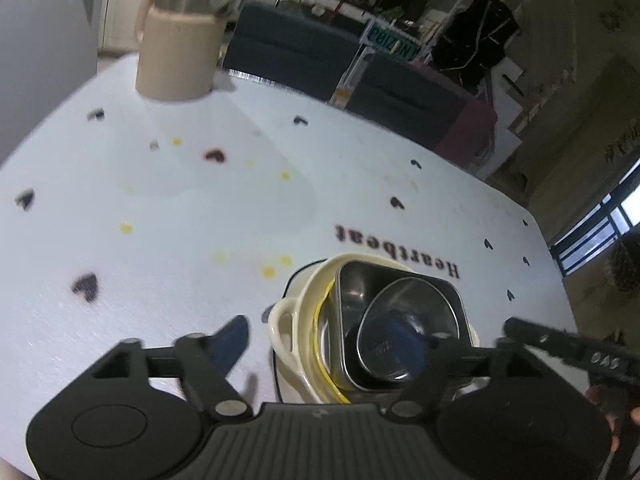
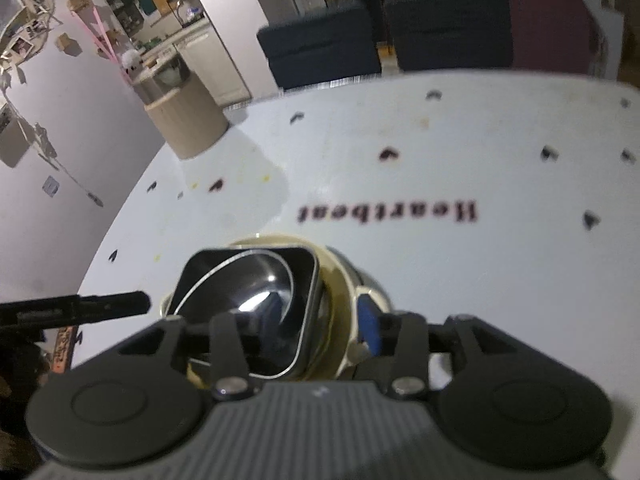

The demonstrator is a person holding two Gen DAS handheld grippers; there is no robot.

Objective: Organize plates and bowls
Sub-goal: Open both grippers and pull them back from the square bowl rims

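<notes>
A stack of dishes stands on the white table: a cream bowl with handles holds a yellow-rimmed dish, a square steel bowl and a round steel bowl nested inside. In the right wrist view the square steel bowl sits in the cream bowl. My left gripper is open, its blue-padded fingers on either side of the stack's left part. My right gripper is open around the stack, one blue pad outside the cream rim.
A beige jug with a steel lid stands at the far left of the table, also in the right wrist view. Dark sofas lie beyond the far edge. Yellow stains dot the tablecloth.
</notes>
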